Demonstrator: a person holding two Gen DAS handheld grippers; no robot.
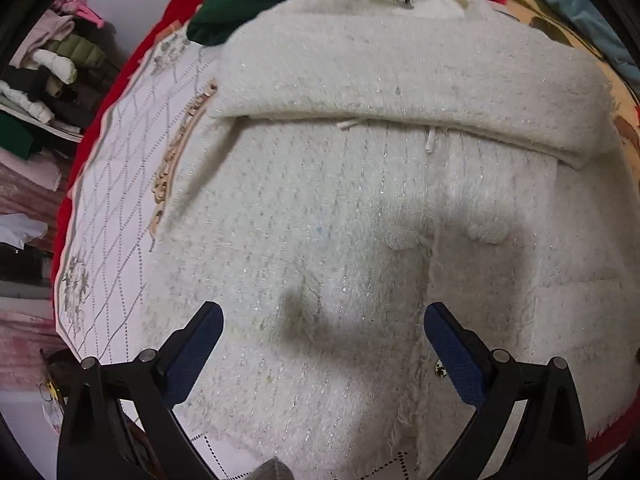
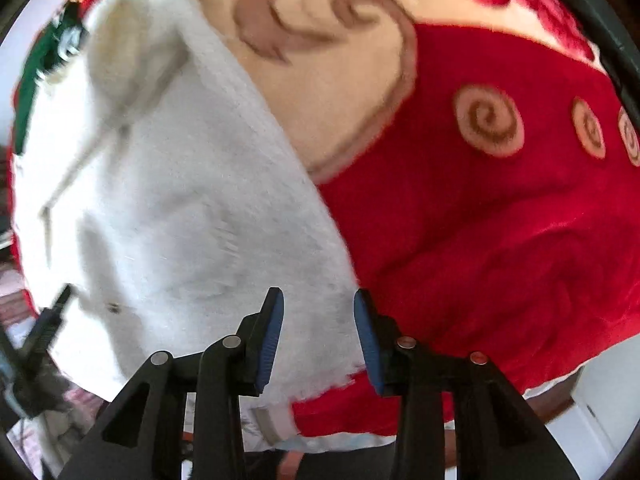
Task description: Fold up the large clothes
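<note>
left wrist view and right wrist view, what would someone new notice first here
A fuzzy white garment fills the left wrist view, its top part folded down in a thick band, with the open left gripper above its middle. In the right wrist view a bright red blanket with beige swirls takes the right side, and the right gripper straddles the garment's edge without pinching it.

The cream coat (image 1: 360, 200) is fuzzy knit with glittery threads, lying on a plush red blanket (image 2: 480, 240), velvety-looking.
</note>
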